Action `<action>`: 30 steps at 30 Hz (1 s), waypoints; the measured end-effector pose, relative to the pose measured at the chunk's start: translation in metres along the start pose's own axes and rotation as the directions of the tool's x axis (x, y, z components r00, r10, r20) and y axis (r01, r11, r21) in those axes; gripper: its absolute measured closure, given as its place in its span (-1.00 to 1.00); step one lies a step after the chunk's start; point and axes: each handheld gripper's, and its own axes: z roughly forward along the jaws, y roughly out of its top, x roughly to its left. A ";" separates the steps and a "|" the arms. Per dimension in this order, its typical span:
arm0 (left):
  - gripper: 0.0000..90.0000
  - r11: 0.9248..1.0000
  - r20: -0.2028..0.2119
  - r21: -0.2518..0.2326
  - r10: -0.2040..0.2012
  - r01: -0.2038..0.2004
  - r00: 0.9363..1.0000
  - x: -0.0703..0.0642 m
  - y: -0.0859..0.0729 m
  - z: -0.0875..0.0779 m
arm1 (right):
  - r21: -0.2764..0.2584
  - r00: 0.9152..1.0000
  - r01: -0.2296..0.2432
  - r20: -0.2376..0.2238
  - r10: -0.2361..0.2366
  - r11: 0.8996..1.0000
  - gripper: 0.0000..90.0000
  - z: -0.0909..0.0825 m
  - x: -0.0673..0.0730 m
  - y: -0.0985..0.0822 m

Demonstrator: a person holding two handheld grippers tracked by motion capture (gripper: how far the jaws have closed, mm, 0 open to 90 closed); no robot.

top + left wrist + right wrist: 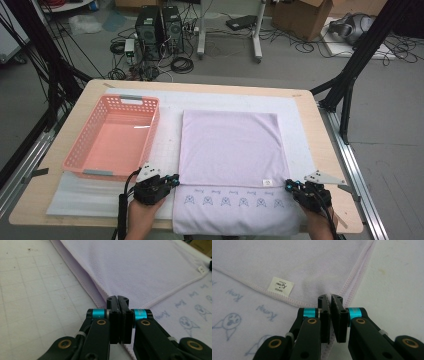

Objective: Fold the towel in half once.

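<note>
Your left gripper (173, 179) and right gripper (290, 185) are each clamped tight on a near corner of the folded lilac towel (230, 150).

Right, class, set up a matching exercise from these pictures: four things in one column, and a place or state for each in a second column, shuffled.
Things:
1. basket
2. towel
3. left tool
4. label

Places or states:
A. shut on the folded layer's near left corner
B. lilac, lying folded over on the mat
C. pink, standing left of the cloth
D. small and white, near the folded layer's right corner

Pairs: 1-C, 2-B, 3-A, 4-D
</note>
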 end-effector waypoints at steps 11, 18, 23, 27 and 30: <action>0.96 1.000 0.049 -0.021 -0.001 0.002 0.999 -0.009 -0.001 -0.019 | -0.033 1.000 0.015 -0.016 -0.016 0.999 0.90 -0.026 0.009 -0.005; 0.96 1.000 0.071 -0.002 0.022 -0.022 0.997 -0.022 -0.010 -0.034 | -0.038 0.998 0.032 -0.045 -0.034 0.999 0.90 -0.046 0.019 -0.019; 0.96 1.000 0.084 0.004 0.029 -0.029 0.996 -0.029 -0.018 -0.047 | -0.038 0.997 0.048 -0.064 -0.051 0.998 0.90 -0.060 0.029 -0.032; 0.96 0.999 0.102 0.003 0.036 -0.037 0.994 -0.038 -0.025 -0.058 | -0.049 0.995 0.058 -0.082 -0.062 0.997 0.90 -0.073 0.038 -0.040; 0.96 0.999 0.115 0.011 0.045 -0.047 0.992 -0.044 -0.030 -0.066 | -0.060 0.993 0.064 -0.091 -0.069 0.996 0.90 -0.085 0.044 -0.046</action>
